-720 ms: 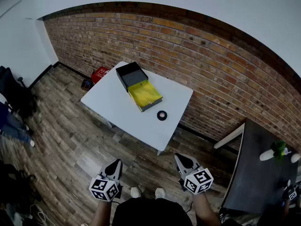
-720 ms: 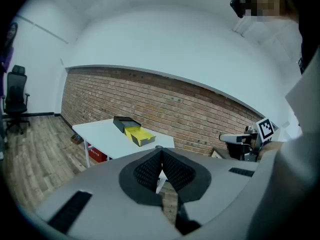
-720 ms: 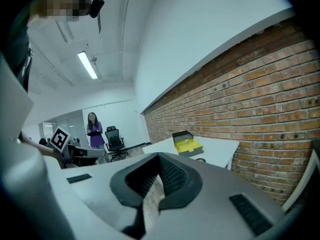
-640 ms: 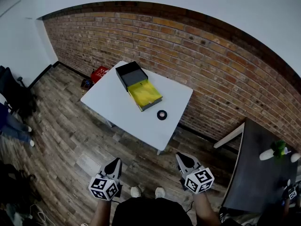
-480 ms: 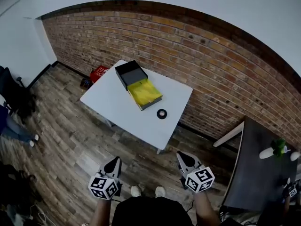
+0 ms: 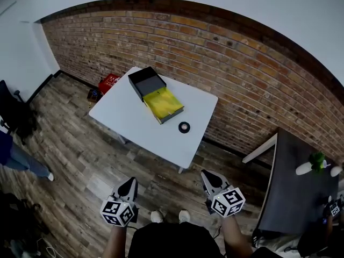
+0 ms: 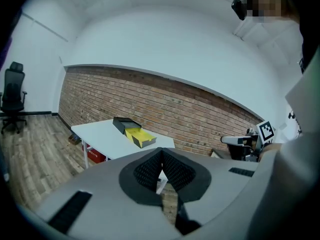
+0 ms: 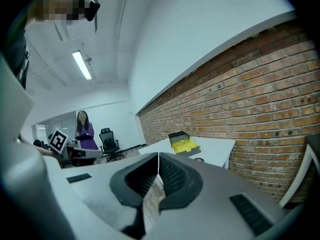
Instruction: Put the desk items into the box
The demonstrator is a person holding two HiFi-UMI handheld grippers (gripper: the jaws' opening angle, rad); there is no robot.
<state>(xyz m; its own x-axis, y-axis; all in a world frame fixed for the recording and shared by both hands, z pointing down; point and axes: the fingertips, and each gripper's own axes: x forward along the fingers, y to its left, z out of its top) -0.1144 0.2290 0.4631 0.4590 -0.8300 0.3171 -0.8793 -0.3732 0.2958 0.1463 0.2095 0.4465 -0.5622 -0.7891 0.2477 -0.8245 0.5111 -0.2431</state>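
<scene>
Box (image 6: 146, 82) location: far left corner of the white table (image 6: 126, 117), against the side nearest the brick wall (image 6: 242, 58). It is black and open-topped; its inside reads dark, so its contents cannot be told.

1. Table. It stands well apart from the person, with bare wood floor (image 6: 91, 160) between them.
2. Flat yellow item (image 6: 163, 105) (a pad or folder; which one cannot be told). It lies touching the near side of the box.
3. Black ring (image 6: 184, 127), probably a tape roll. It lies alone, near the table's right end and apart from the yellow item.
4. Left gripper (image 6: 129, 185) and right gripper (image 6: 208, 179). Both are held low in front of the body, jaws pressed together with nothing between them.

Step in hand: approach. No item has been handled yet, judging by the layout.

Next move: close the distance to the table's near edge, then part one set of jaws before reaching. The ring is the closest target.

Clearances: the floor ahead is open. A dark table (image 6: 295, 192) stands near the right gripper's side, and a red crate (image 6: 109, 83) sits on the floor by the table's far left corner. Keep the ring away from the table edge.
</scene>
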